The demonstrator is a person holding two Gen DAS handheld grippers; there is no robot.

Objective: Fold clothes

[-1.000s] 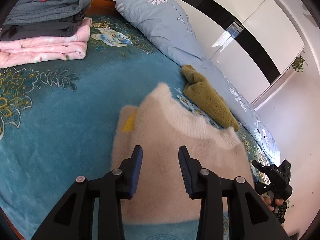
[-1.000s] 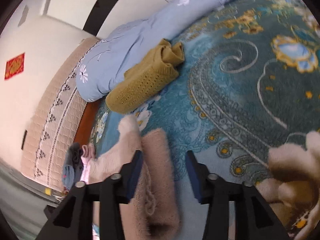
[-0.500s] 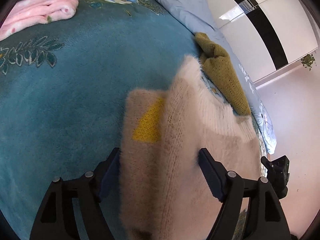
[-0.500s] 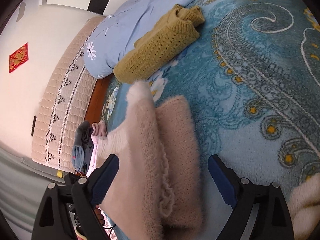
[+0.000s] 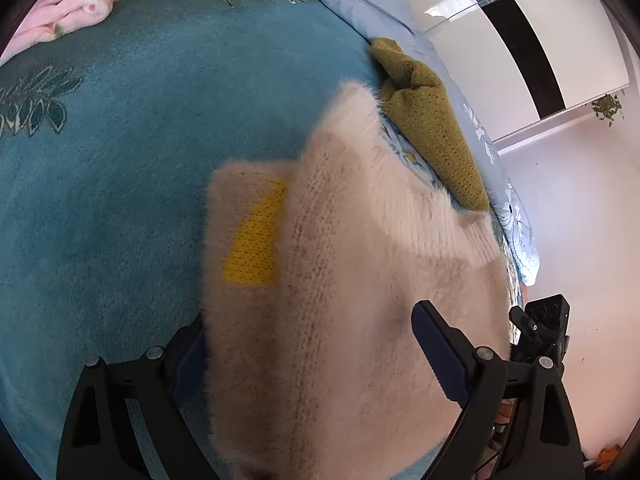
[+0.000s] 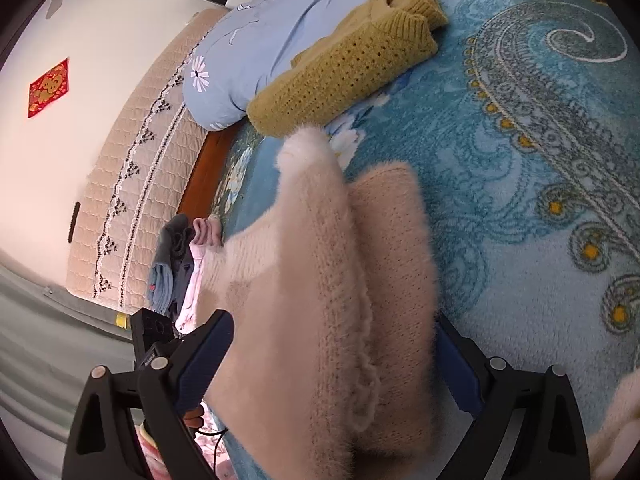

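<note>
The fuzzy cream sweater (image 5: 360,280) swallows most of the left gripper's (image 5: 308,360) left finger – only a sliver of blue pad peeks out. Same deal in the right wrist view: the sweater (image 6: 328,300) covers the gap in the right gripper (image 6: 336,364), so contact is hard to call. The pink folded pile (image 5: 68,12) is cut off by the frame edge.

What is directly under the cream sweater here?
The cream sweater lies on the teal blanket, which shows all around it. Its own sleeve with a yellow patch is folded underneath the top layer. Anything else beneath is covered.
</note>
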